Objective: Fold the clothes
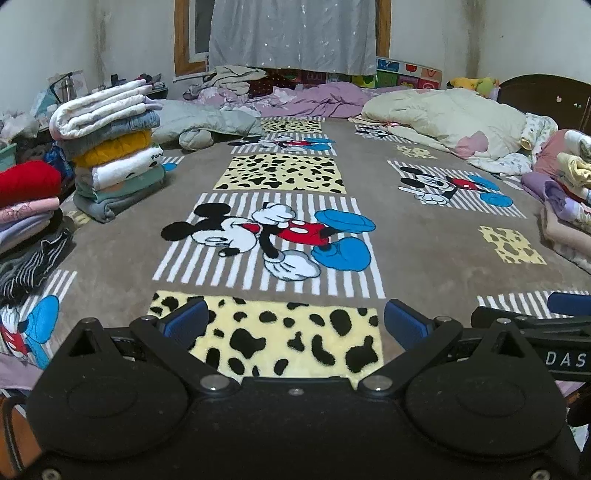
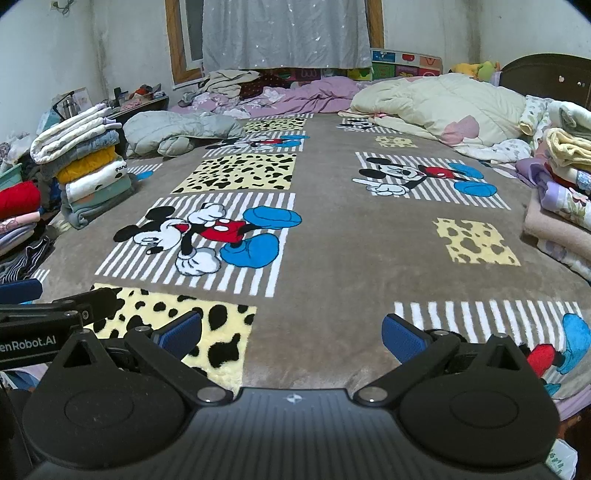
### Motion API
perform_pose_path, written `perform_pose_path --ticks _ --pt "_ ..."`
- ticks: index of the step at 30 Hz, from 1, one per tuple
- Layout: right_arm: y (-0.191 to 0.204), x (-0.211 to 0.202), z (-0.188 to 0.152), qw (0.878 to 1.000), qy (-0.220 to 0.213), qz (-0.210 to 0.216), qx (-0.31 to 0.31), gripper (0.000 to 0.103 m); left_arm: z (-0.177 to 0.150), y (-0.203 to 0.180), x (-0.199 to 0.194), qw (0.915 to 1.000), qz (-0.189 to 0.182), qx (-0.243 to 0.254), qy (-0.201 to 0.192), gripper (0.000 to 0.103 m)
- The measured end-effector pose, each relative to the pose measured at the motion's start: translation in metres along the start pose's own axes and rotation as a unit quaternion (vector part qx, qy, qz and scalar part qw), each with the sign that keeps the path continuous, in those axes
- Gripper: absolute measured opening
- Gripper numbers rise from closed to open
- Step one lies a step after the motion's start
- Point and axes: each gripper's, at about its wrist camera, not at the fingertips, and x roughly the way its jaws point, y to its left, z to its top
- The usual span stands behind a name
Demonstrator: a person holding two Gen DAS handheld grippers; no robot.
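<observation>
Both tongs, left (image 1: 293,325) and right (image 2: 291,334), are held open and empty; unfolded clothes (image 2: 565,192) are heaped nearer the right.

— What sort of place is this?
— A home bedroom: a cartoon-mouse blanket (image 1: 110,266) covers the bed, with rumpled quilts (image 1: 443,114) at one o'clock, a curtained window (image 1: 295,33) at twelve, and folded clothes (image 1: 110,147) at ten.
</observation>
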Motion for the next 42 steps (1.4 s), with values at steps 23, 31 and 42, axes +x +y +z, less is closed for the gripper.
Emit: perform_pose_path --ticks 23,31,42 --pt "0.0026 -0.0005 0.0015 1.0 0.0 -0.002 -0.001 0.103 -0.0001 0.0002 0.0027 1.0 0.003 0.006 0.007 0.103" --pt "0.0032 -0.003 0.0012 1.0 0.0 -0.002 0.001 0.103 -0.0019 -0.0017 0.0032 1.0 0.004 0.007 0.005 0.103" --pt "0.0007 -0.0008 -0.001 1.0 0.001 -0.002 0.001 0.103 -0.0032 -0.0002 0.0032 1.0 0.003 0.007 0.006 0.103"
